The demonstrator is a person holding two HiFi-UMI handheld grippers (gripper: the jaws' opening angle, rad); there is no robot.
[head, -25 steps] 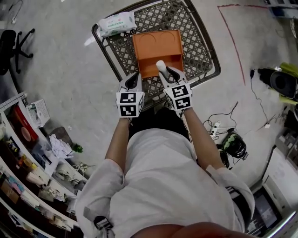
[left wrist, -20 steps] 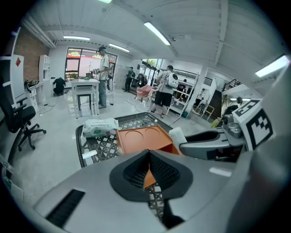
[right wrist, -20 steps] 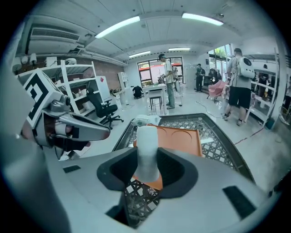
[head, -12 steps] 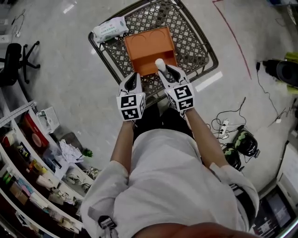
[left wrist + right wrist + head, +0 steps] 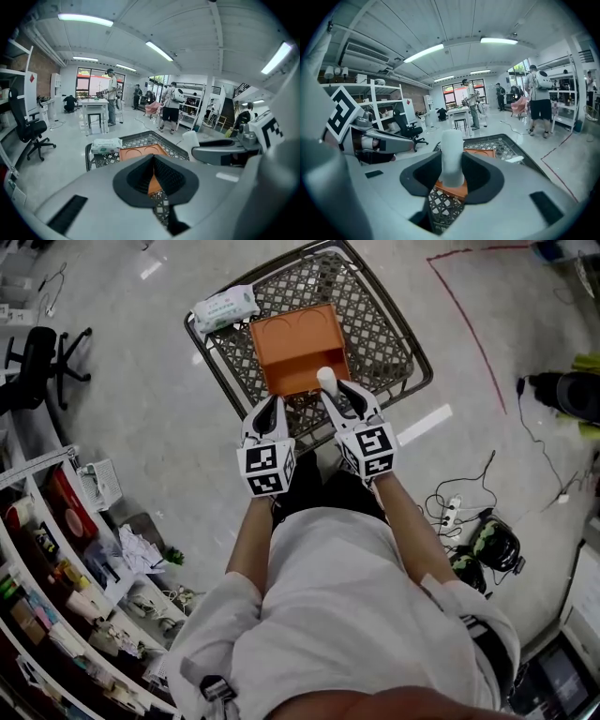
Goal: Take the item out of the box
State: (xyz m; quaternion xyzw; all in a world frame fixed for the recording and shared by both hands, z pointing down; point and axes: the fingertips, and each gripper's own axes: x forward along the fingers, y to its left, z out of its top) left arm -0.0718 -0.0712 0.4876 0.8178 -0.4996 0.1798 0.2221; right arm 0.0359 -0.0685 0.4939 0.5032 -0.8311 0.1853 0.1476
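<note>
Clamping a white upright cylinder [image 5: 452, 150], right gripper [image 5: 453, 176] hangs over orange rectangular box [image 5: 295, 343]; left gripper [image 5: 153, 176] view reveals closed, empty jaws.

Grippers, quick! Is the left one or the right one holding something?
Left gripper: closed, nothing between its jaws.
Right gripper: closed on the white cylinder.
</note>
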